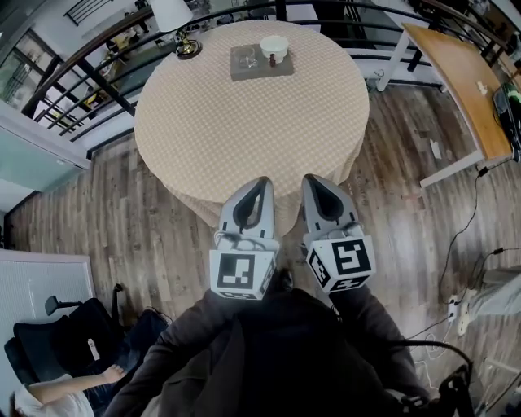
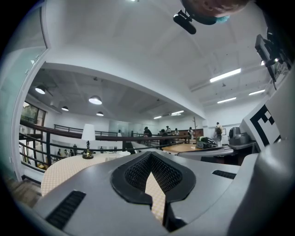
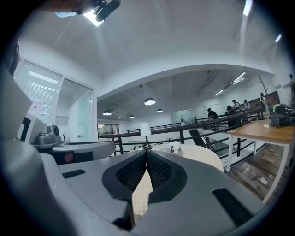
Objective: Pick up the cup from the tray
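One apparent cup (image 1: 274, 49) sits beyond hand-held grippers (image 1: 262, 184) (image 1: 313, 181).

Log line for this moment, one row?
left gripper: shut, empty | right gripper: shut, empty | cup: on tray, far side of table, untouched

The round cloth-covered table (image 1: 244, 130) stands ahead on the plank wood floor (image 1: 106, 220). The flat square grey tray (image 1: 260, 72) lies on its far side, with the small white cup (image 1: 274, 49) on the tray's right part. The white-shaded table lamp (image 1: 175, 20) stands at the far left edge, left of the tray. The dark metal railing (image 1: 81, 61) curves behind the table. The long wooden desk (image 1: 460, 81) stands well apart to the right. The left hand-held gripper (image 1: 262, 182) and right hand-held gripper (image 1: 313, 179) sit side by side at the near edge.
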